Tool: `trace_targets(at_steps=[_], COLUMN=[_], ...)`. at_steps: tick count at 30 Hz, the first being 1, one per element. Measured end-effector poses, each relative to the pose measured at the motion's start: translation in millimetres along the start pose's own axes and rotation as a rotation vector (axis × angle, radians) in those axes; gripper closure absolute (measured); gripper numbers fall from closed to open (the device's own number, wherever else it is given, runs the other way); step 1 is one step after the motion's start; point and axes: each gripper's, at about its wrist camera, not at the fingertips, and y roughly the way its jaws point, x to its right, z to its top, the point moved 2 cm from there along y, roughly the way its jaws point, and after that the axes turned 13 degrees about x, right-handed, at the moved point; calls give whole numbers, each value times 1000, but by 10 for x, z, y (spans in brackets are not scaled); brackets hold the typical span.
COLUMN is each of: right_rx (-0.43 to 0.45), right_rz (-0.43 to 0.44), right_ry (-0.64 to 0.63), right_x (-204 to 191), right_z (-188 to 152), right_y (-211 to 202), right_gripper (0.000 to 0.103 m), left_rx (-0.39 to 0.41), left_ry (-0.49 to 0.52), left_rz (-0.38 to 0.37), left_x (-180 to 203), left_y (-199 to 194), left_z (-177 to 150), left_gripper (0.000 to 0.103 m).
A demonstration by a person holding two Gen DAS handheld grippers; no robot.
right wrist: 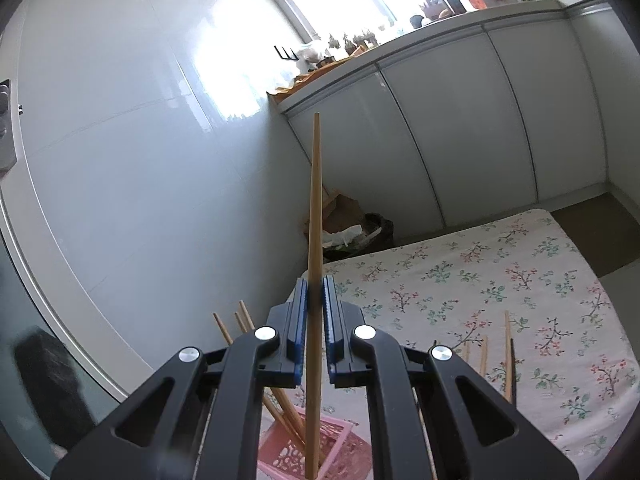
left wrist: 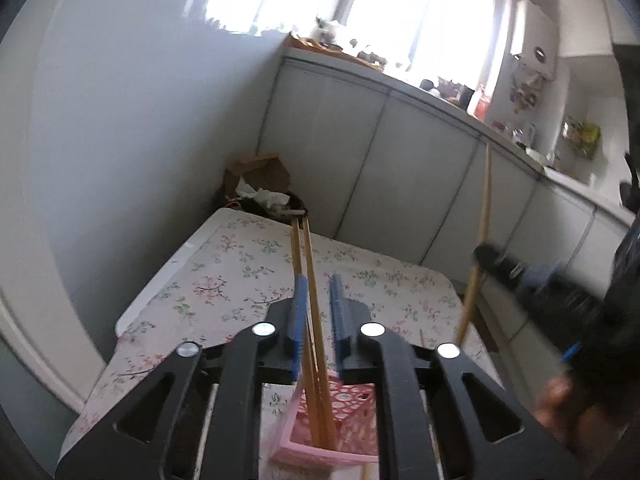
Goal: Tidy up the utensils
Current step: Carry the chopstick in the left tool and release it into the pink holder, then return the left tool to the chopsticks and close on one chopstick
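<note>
2 chopsticks (left wrist: 307, 280) stand between the parted blue fingers (left wrist: 300, 312) of the left gripper (left wrist: 318, 312), their lower ends already inside the pink perforated basket (left wrist: 348, 400). A visible gap lies between the right pad and the sticks, so the pair seems to be let go rather than gripped; leaning in the basket, it is judged able to stay put unaided. 1 further chopstick (right wrist: 314, 260) is clamped near its middle by the right gripper (right wrist: 316, 320), whose fingers are drawn in tight against the wood. It is held nearly upright, thin end up, with its lower end over or just inside the basket's mouth; which of the 2 cannot be told. That upright hold is presumably chosen so the stick can be dropped straight in beside those already leaning there. Several more chopsticks (right wrist: 507, 344) are left lying on the floral-clothed worktop (right wrist: 520, 280), off to the right of the right gripper, so the sorting is judged unfinished. The basket stands near the worktop's close edge, within easy reach of both grippers.
</note>
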Motion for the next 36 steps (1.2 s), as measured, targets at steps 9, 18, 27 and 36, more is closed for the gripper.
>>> trace_targets(at_steps=[9, 18, 27, 36], right_rx=[46, -21, -58, -27], right_rz=[-19, -24, -73, -213], right_ry=[-178, -247, -77, -34], right_x=[-302, -303, 23, 469], right_z=[-370, -628, -114, 778], right_y=[135, 183, -107, -709], right_gripper=[95, 94, 67, 52], left_rx=[-166, -199, -187, -187], left_ry=[41, 2, 6, 92], left_rz=[150, 172, 136, 5], left_x=[-85, -279, -188, 344], left_y=[9, 36, -1, -109], left_z=[157, 113, 167, 135], left_gripper=[35, 33, 33, 33])
